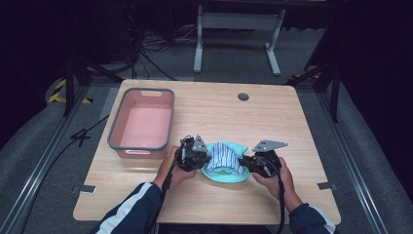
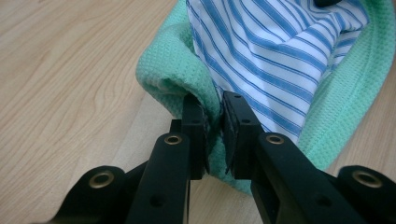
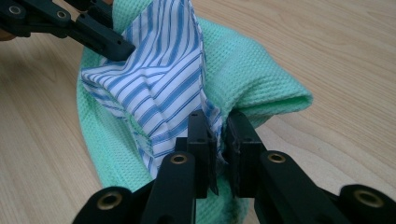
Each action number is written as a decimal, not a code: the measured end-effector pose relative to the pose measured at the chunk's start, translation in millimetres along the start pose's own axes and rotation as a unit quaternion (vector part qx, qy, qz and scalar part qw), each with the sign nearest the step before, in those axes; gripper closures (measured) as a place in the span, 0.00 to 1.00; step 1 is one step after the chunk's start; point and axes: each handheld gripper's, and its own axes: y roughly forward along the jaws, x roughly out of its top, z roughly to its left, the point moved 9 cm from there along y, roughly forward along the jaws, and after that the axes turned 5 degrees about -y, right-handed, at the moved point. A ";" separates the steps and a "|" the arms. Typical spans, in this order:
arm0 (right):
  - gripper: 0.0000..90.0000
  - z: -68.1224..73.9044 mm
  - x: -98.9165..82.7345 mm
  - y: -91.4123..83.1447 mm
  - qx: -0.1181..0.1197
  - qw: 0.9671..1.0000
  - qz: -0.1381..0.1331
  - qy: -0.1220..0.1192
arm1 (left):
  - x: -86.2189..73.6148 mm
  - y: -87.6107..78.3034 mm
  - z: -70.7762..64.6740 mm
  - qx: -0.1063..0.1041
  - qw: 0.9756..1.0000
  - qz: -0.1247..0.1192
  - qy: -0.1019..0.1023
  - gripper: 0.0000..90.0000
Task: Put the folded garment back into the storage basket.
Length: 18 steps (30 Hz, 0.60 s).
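Mint-green waffle cloth (image 1: 225,174) lies at the near middle of the wooden table (image 1: 282,122), with a blue-striped white cloth (image 1: 222,158) bunched on top. 2 grippers pinch the bundle — the left gripper (image 2: 215,126) clamped on its left edge, the right gripper (image 3: 220,135) clamped on its right edge. Left of them, farther back, sits a pink bin (image 1: 116,130).

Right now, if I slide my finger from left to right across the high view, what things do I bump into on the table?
Pink tub → left gripper → striped cloth lying on the green cloth → right gripper. Each gripper pinches the cloth bundle from its own side.
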 end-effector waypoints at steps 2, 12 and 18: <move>0.90 0.7 2.0 -0.4 0.000 1.000 -0.001 -0.001 | 1.2 -1.2 0.2 0.005 1.000 -0.002 0.004 0.89; 0.90 2.8 16.5 -6.0 -0.005 1.000 -0.015 -0.007 | 11.7 -17.1 6.1 0.018 1.000 -0.012 0.023 0.89; 0.90 10.6 35.1 -4.8 -0.002 0.999 -0.032 -0.014 | 18.0 -35.0 15.4 0.028 0.999 -0.032 0.014 0.89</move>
